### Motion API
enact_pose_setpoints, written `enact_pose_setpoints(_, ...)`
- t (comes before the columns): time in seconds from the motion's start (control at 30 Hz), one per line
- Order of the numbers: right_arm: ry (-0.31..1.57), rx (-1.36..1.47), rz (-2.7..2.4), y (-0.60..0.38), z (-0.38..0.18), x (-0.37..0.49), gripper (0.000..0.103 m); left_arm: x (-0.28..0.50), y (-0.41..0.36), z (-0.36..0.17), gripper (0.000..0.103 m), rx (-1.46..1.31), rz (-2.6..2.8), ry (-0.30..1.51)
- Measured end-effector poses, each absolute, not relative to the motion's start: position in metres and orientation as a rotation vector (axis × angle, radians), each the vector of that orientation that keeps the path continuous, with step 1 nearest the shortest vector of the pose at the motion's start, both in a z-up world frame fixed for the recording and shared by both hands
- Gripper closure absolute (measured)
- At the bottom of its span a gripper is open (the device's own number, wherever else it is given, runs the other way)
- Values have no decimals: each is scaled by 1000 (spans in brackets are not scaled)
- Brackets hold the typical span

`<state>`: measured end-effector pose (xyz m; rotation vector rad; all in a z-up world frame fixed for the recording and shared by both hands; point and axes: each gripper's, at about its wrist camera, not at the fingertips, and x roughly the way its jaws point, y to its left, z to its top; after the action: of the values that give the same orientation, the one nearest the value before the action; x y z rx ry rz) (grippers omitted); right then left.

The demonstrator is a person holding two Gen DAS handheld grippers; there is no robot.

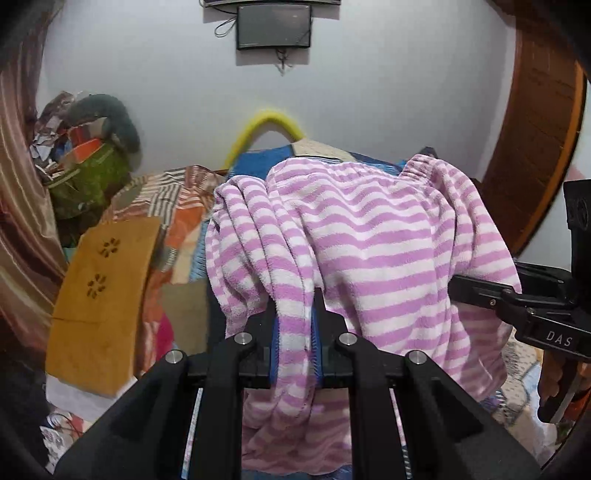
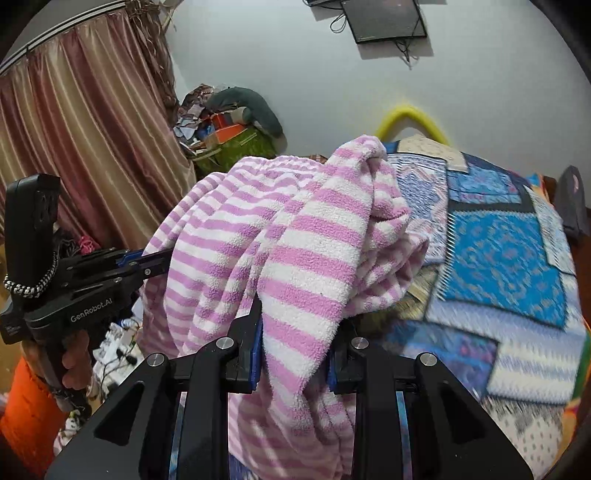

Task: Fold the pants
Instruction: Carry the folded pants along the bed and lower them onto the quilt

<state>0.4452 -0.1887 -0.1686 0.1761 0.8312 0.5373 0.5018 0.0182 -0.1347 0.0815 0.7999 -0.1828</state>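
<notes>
The pants are fleece with pink and white stripes, held up in the air over the bed, bunched and draped. My left gripper is shut on a fold of the pants. My right gripper is shut on another thick fold of the pants. The right gripper also shows at the right edge of the left wrist view, and the left gripper at the left of the right wrist view; both pinch the fabric. The elastic waistband is at the top.
A bed with a blue patchwork cover lies below and to the right. A yellow-brown cloth lies at the left. A pile of clutter sits by the wall beside a curtain. A screen hangs on the wall.
</notes>
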Motion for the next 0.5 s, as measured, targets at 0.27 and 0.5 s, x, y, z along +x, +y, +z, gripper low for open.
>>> enact_pose_setpoints(0.27,867,157,543,-147,-210,518,80,582,55,-193,89,108,-114,874)
enact_pose_setpoints(0.5,984,111,472,-133,-288,573,79,655,86,-285,85,105,-50,1024)
